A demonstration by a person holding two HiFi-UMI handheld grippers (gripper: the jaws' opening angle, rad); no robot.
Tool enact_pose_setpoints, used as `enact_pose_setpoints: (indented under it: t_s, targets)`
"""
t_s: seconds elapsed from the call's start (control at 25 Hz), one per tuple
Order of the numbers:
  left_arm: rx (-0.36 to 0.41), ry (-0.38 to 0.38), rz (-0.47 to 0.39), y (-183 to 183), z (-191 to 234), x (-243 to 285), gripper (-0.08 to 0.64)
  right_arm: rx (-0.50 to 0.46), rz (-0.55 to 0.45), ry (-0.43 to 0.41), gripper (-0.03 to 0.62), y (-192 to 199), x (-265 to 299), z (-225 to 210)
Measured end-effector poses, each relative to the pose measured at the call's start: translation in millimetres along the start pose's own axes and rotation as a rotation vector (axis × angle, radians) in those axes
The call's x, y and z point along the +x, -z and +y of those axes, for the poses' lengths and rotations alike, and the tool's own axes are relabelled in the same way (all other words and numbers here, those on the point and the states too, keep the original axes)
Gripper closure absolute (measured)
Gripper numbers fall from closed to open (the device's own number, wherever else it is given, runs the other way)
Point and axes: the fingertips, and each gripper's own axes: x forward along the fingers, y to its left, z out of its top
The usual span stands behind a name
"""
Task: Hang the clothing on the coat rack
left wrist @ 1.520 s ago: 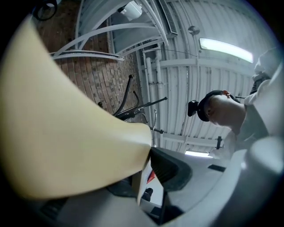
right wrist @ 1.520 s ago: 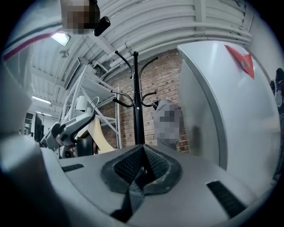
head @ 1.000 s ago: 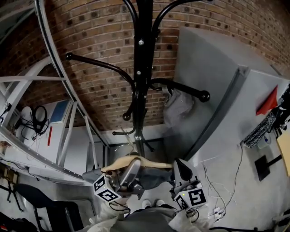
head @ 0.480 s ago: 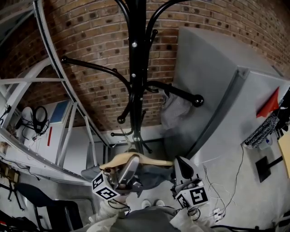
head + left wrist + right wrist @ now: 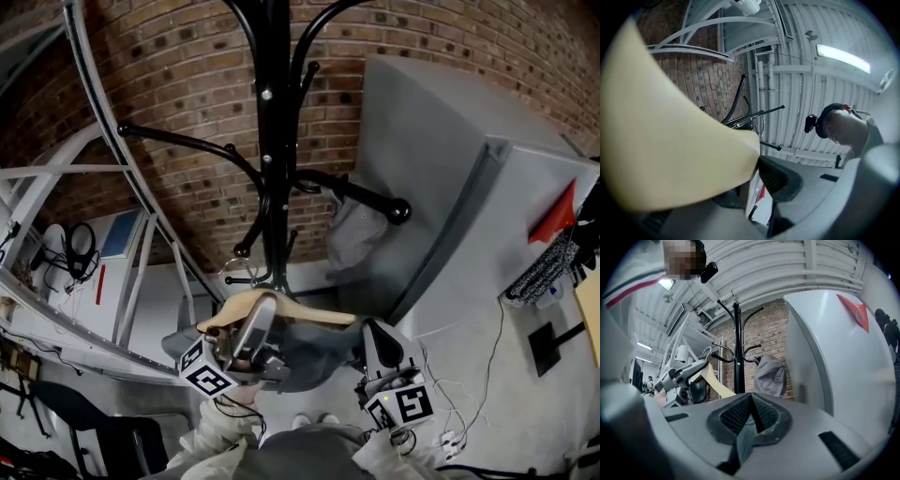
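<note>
Nearest, the right gripper [image 5: 377, 336] has its jaws pinched together on a fold of the grey clothing [image 5: 314, 354]. Just beside it, the left gripper [image 5: 263, 309] is clamped on the wooden hanger [image 5: 319, 313] that carries this clothing, low in front of the black coat rack [image 5: 274, 112]. Further back, another grey garment [image 5: 354, 230] hangs from one rack arm, before the brick wall [image 5: 187, 84].
</note>
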Motion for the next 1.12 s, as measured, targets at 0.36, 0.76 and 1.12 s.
enact_pose_setpoints:
  t_s: [0.36, 0.76, 1.12]
  targets:
    - [-0.012, 0.015, -0.011, -9.4, 9.4, 17.3, 0.465, 0.015, 0.005, 0.013, 0.569, 3.4, 3.8, -8.1]
    - [-0.028, 0.023, 0.003, -5.8, 27.9, 29.9, 0.465, 0.016, -0.008, 0.015, 0.569, 2.5, 12.4, -12.1]
    - [-0.05, 0.01, 0.015, 1.5, 47.7, 32.9, 0.465, 0.013, 0.004, 0.024, 0.569, 6.6, 16.0, -18.6]
